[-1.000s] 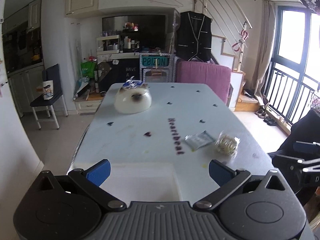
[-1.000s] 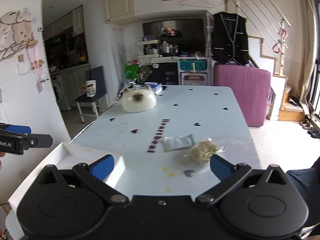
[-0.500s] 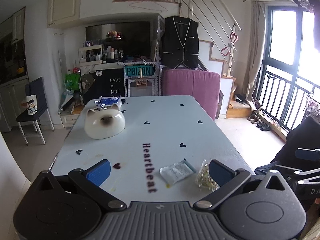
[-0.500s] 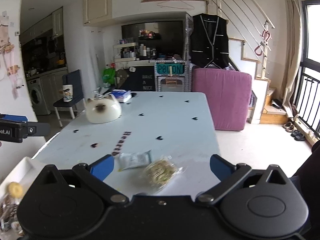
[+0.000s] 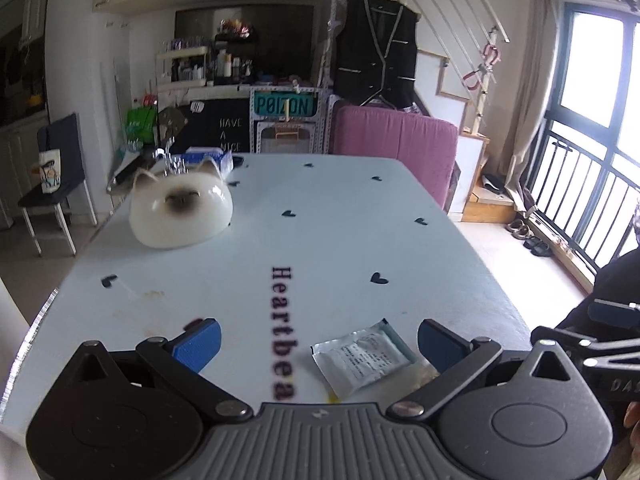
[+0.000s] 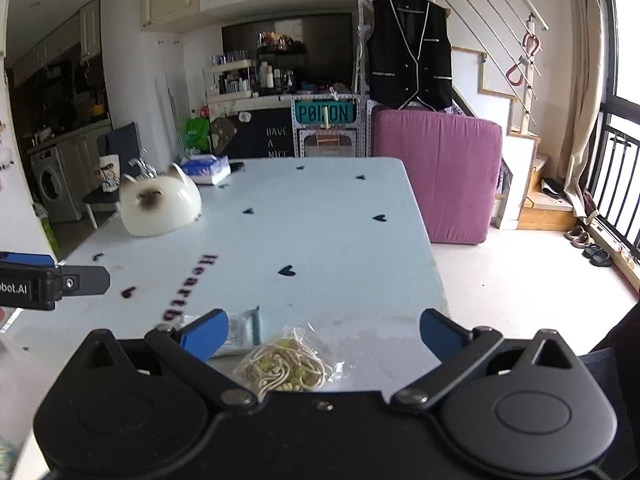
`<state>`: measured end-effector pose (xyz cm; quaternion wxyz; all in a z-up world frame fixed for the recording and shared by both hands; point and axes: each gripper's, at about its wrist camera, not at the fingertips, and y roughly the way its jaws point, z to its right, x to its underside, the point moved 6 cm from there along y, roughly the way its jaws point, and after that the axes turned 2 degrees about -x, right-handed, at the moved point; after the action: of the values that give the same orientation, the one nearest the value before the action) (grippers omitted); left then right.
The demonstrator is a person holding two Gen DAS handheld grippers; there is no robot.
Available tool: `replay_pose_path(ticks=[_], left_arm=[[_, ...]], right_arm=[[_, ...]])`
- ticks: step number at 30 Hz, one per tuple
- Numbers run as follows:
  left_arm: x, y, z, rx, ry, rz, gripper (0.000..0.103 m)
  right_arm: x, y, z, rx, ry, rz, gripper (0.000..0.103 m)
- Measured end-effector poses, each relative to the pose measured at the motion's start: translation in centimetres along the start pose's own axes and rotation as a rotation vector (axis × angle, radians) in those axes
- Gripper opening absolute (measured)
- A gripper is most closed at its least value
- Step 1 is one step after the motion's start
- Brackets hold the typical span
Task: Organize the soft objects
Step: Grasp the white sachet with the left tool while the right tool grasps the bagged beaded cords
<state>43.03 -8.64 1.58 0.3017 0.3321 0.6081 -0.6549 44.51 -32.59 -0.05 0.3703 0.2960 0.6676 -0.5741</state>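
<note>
The clear bag of pale cord lies at the near edge of the table, right between the blue pads of the right gripper, whose jaws are spread wide with nothing in them. Just to the bag's left sits a silver sachet, partly tucked behind the left-hand pad; from the left wrist view that same sachet shows small print on its face, too fine to read. The left gripper hangs over the table edge with its jaws wide apart too, empty, the sachet lying between its pads nearer the right one. Dark letters run across the light blue tablecloth, reading "Heartbea" before the gripper body cuts them off, with little black hearts scattered around. Far up the table on the left rests a white cat-face cushion, and behind it a blue tissue pack. Beyond the table, a teal sign reads "POIZON" and a blackboard shows "HAVE A NICE". A black vest hangs above a pink sofa.
</note>
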Motion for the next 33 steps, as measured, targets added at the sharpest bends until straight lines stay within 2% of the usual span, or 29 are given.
replay_pose_path(ticks=[4, 9, 12, 16, 18, 20, 22, 24, 28, 33], left_arm=[[0.7, 3.3, -0.6, -0.003, -0.040, -0.025, 0.103], [2.0, 5.9, -1.4, -0.009, -0.034, -0.063, 0.103], [1.8, 6.4, -1.8, 0.006, -0.031, -0.024, 0.100], [1.1, 7.3, -0.9, 0.095, -0.001, 0.028, 0.095], [0.7, 8.8, -0.4, 0.146, -0.044, -0.031, 0.095], [0.7, 10.2, -0.2, 0.181, -0.153, -0.101, 0.096], [0.6, 11.6, 0.6, 0.173, -0.220, -0.151, 0.097], [0.3, 12.8, 1.8, 0.127, -0.231, -0.170, 0.103], [-0.6, 15.0, 4.5, 0.060, -0.170, -0.182, 0.103], [0.4, 17.4, 8.1, -0.008, 0.057, -0.253, 0.103]], right_arm=[[1.4, 2.8, -0.2, 0.041, 0.032, -0.027, 0.101], [3.4, 4.2, -0.4, -0.005, 0.147, -0.016, 0.101], [4.7, 5.3, -0.5, 0.027, 0.158, -0.034, 0.098], [5.8, 6.1, -0.4, 0.017, 0.168, -0.058, 0.095], [5.9, 6.0, -0.1, 0.020, 0.177, -0.049, 0.095], [6.0, 6.0, 0.1, 0.019, 0.185, -0.051, 0.095], [6.2, 6.1, 0.2, 0.014, 0.191, -0.054, 0.095], [6.3, 6.0, 0.4, 0.016, 0.194, -0.057, 0.095], [6.3, 5.9, 0.9, 0.021, 0.199, -0.046, 0.095], [6.5, 6.2, 0.9, -0.016, 0.199, -0.051, 0.095]])
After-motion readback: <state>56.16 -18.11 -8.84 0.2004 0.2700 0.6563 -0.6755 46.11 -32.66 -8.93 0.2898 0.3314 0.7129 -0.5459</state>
